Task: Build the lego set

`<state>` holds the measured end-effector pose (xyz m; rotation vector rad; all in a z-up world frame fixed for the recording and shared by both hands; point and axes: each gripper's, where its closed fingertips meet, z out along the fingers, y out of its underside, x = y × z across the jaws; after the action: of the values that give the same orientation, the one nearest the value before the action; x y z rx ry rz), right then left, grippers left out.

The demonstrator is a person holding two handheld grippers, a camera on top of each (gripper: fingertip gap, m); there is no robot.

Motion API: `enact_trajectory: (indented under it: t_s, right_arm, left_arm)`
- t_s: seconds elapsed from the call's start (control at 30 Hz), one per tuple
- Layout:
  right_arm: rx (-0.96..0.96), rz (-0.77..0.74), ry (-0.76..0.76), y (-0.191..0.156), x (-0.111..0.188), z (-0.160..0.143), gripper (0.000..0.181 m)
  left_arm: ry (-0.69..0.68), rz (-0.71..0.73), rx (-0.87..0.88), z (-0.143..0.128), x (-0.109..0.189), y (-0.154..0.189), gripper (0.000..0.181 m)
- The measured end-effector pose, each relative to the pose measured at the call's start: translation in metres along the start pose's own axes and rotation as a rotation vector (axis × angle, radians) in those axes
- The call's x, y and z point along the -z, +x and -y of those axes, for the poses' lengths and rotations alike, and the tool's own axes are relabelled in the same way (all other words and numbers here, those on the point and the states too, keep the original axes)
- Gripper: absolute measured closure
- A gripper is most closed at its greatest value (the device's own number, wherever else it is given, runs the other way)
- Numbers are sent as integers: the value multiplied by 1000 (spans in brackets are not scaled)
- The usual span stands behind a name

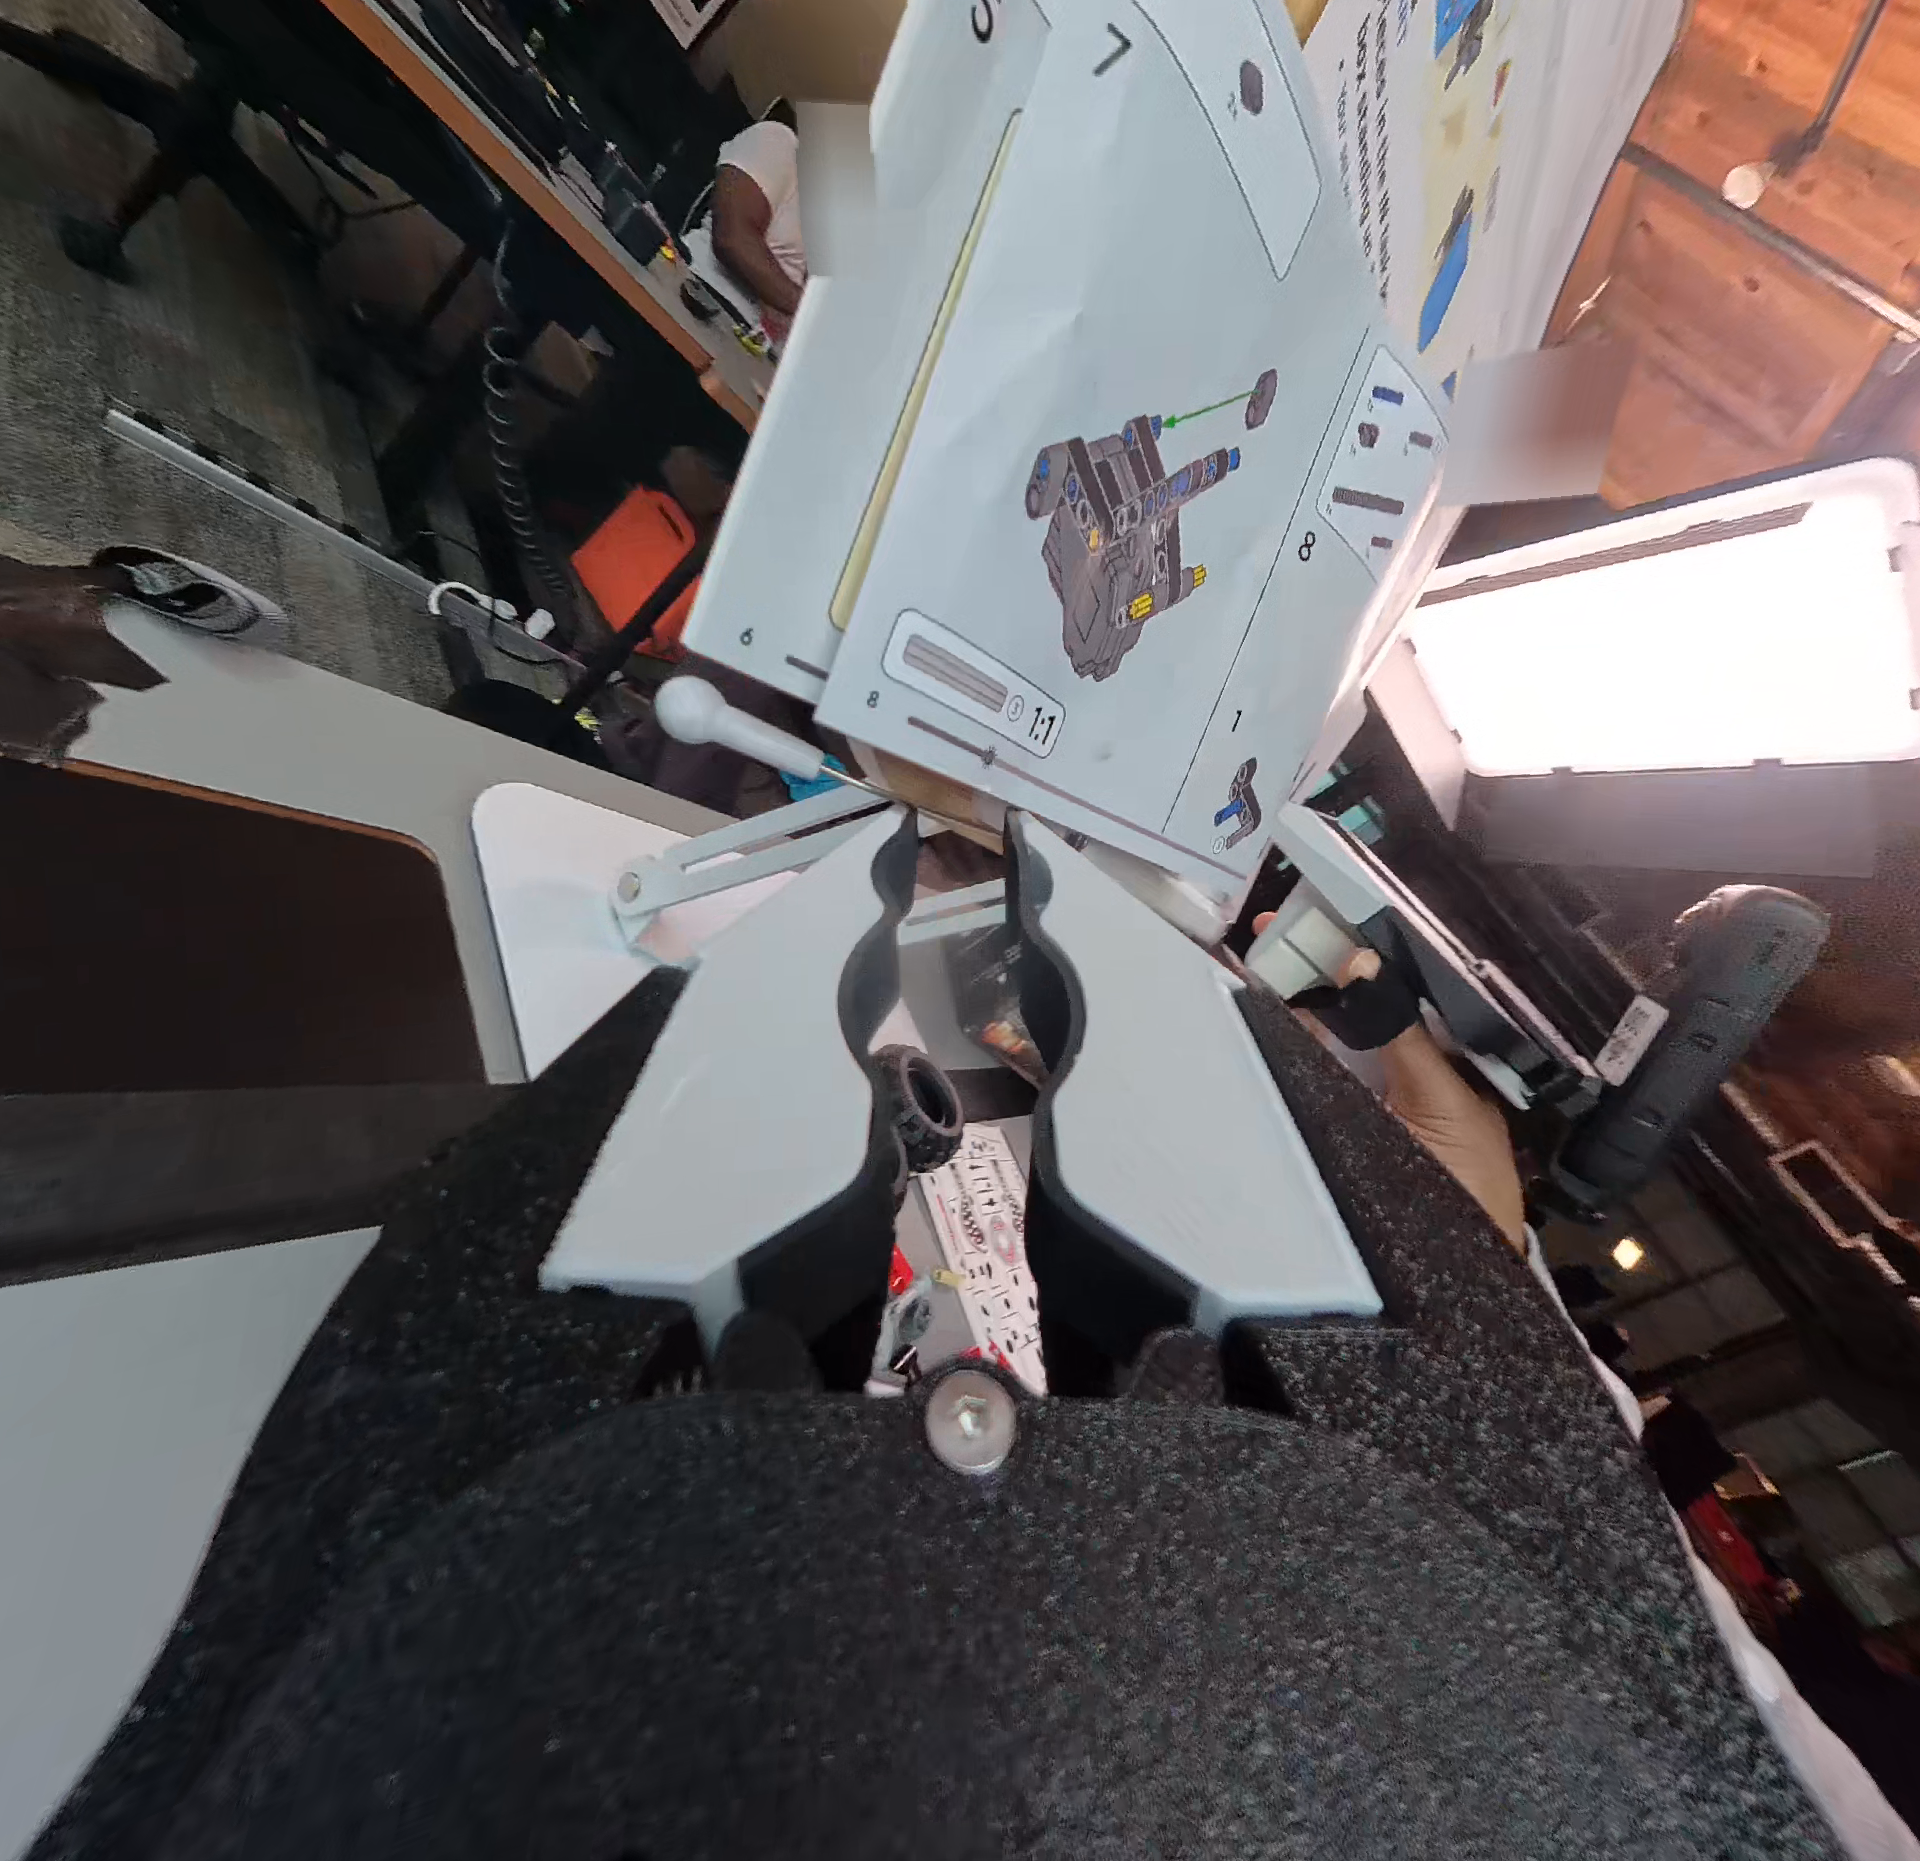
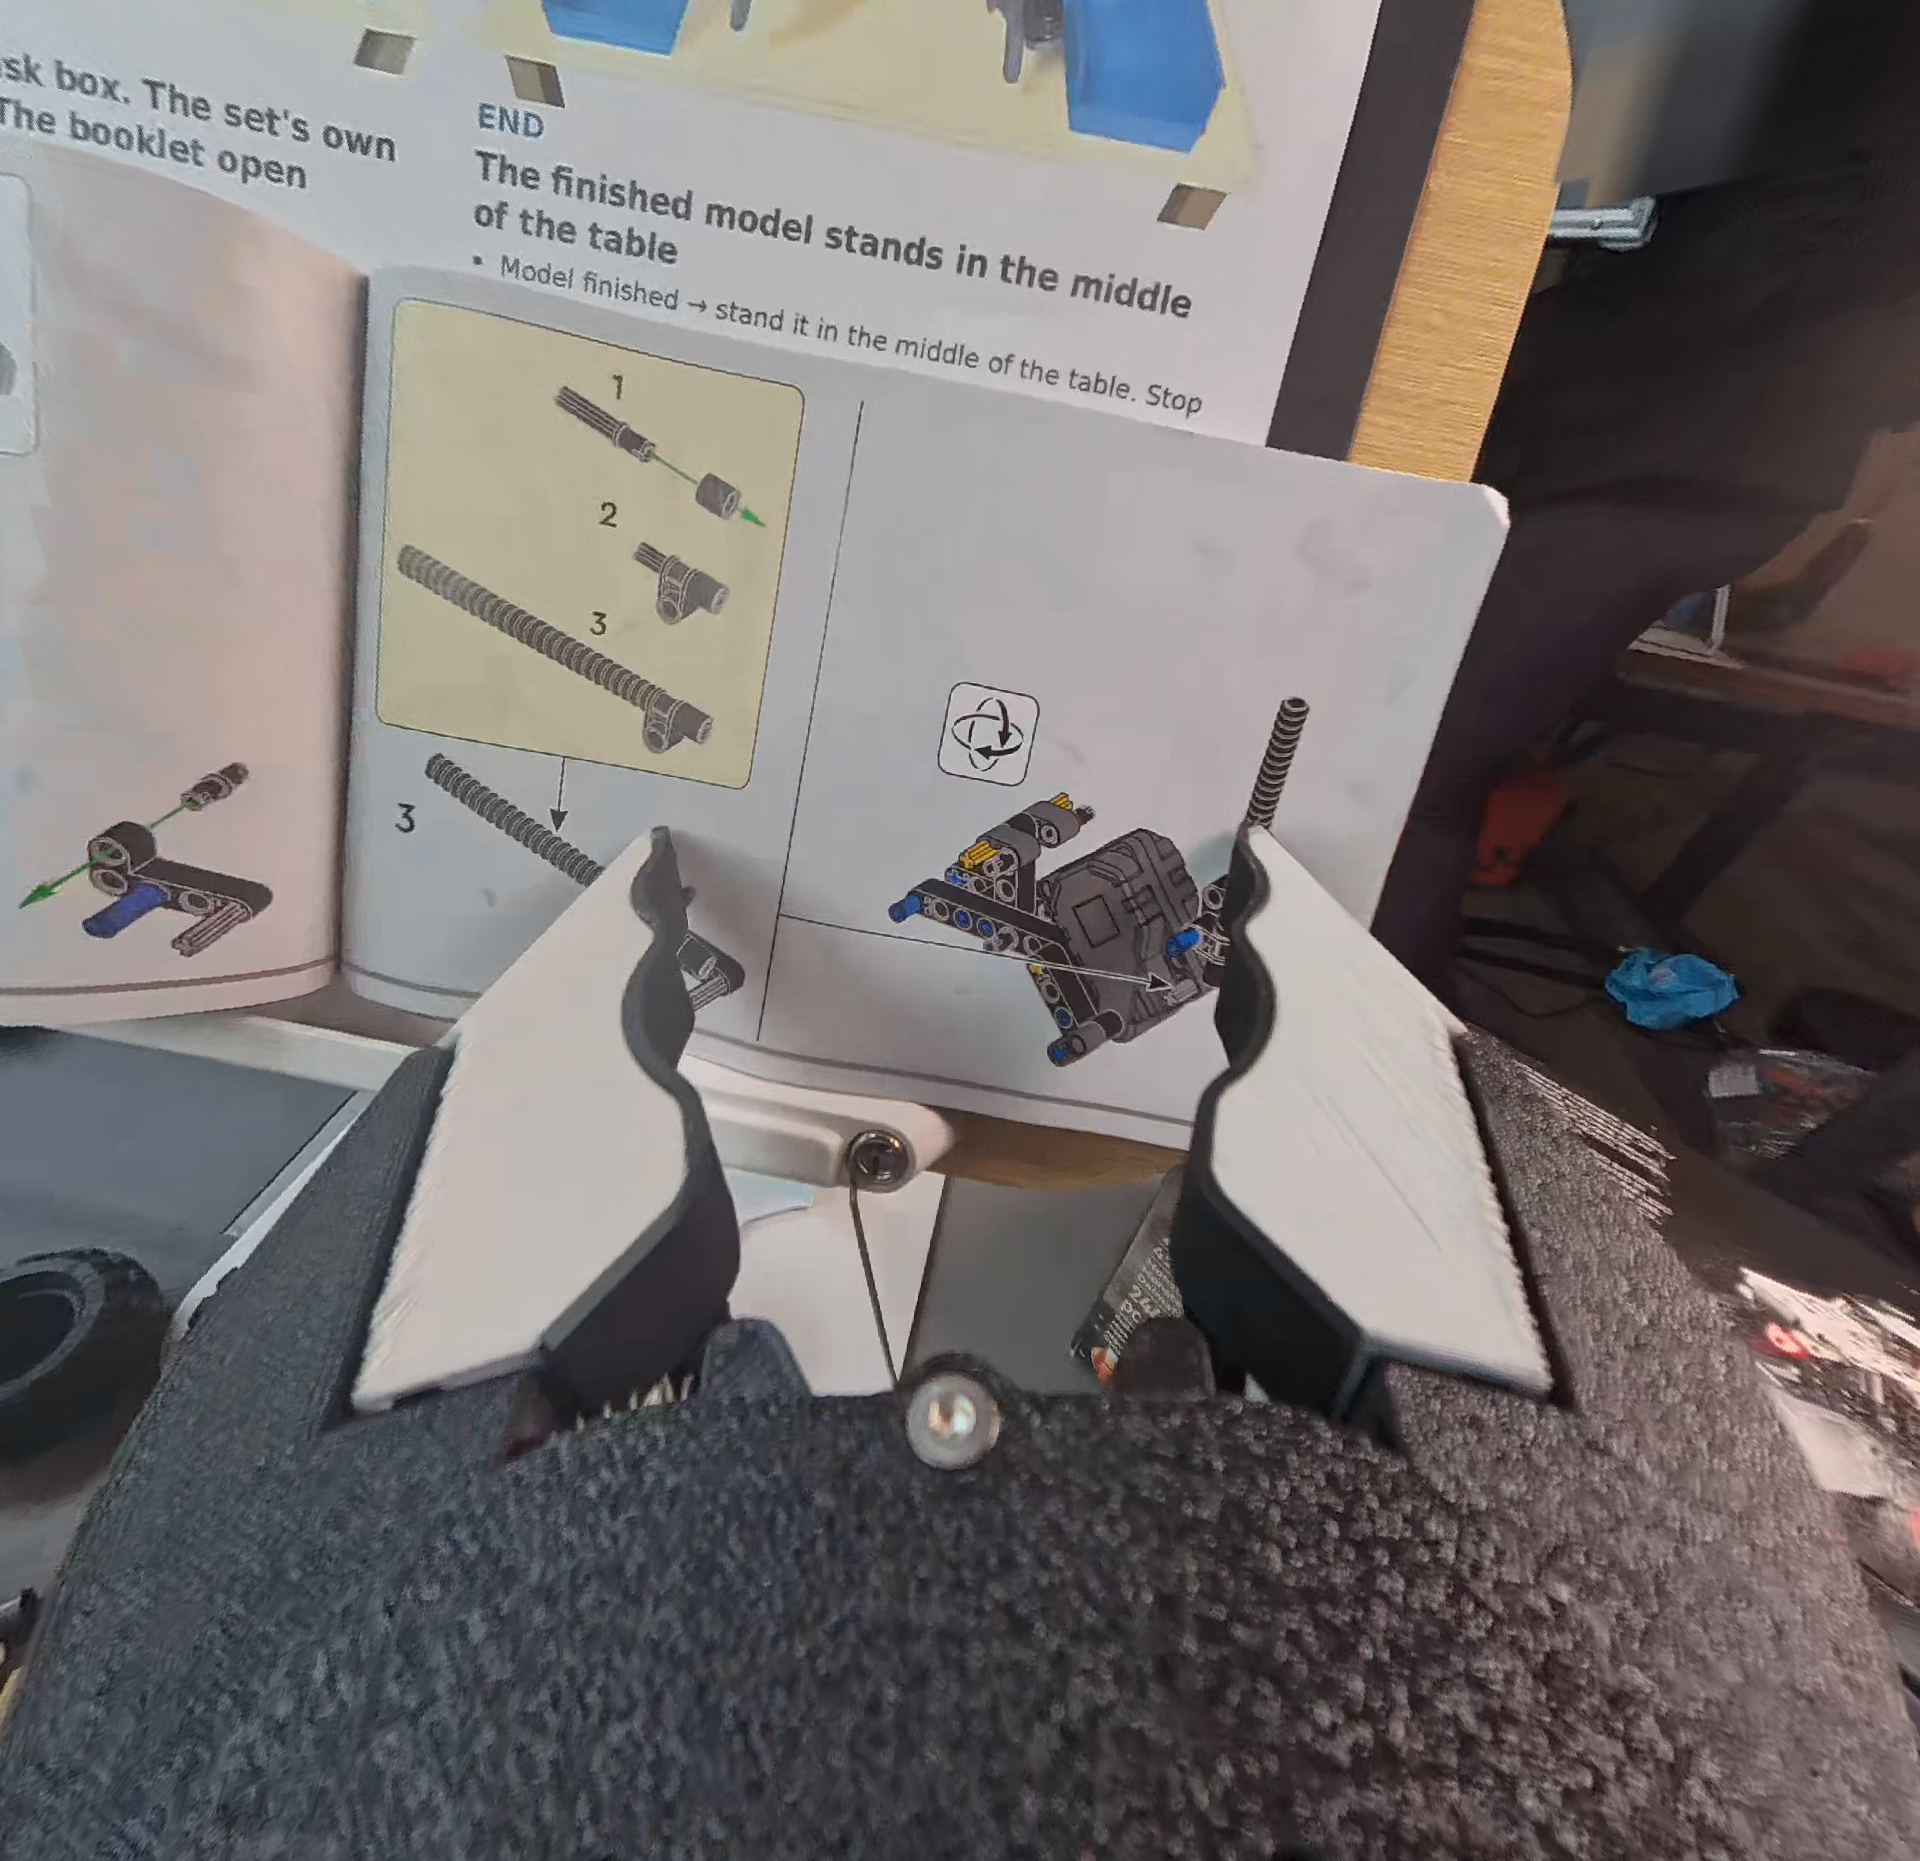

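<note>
The open instruction booklet [image 1: 1091, 409] stands on a white book stand [image 1: 727, 861]. My left gripper [image 1: 958, 824] points at its bottom edge with its fingers a narrow gap apart and nothing between them. A small black tyre [image 1: 920, 1105] lies below, seen through the gap beside the left finger. My right gripper [image 2: 956, 845] is wide open and empty in front of the booklet's right page [image 2: 1039, 616]. The tyre [image 2: 62, 1333] also shows at the lower left of the right wrist view. The right gripper [image 1: 1351, 928] and the gloved hand holding it also show in the left wrist view.
A printed task sheet [image 2: 831, 232] stands behind the booklet on a wooden board. A sticker sheet [image 1: 987, 1240] and a dark packet [image 2: 1138, 1302] lie on the white table [image 1: 156, 1396]. A bright lamp panel [image 1: 1662, 648] is at the right. A person [image 1: 764, 211] sits at a far table.
</note>
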<state>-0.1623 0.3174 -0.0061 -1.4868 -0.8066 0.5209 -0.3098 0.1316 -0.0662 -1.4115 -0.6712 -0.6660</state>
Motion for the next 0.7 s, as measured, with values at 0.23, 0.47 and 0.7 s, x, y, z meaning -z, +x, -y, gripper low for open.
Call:
enact_trajectory:
  t_s: [0.23,0.47,0.7]
  right_arm:
    - [17,32,23,-18,7,2,131]
    - [50,176,173,-49,36,29,164]
    - [133,411,230,-137,58,45,166]
  left_arm:
    - [18,-85,71,5,-1,9,160]
    - [44,-89,89,9,2,3,170]
    - [66,-86,92,13,4,1,180]
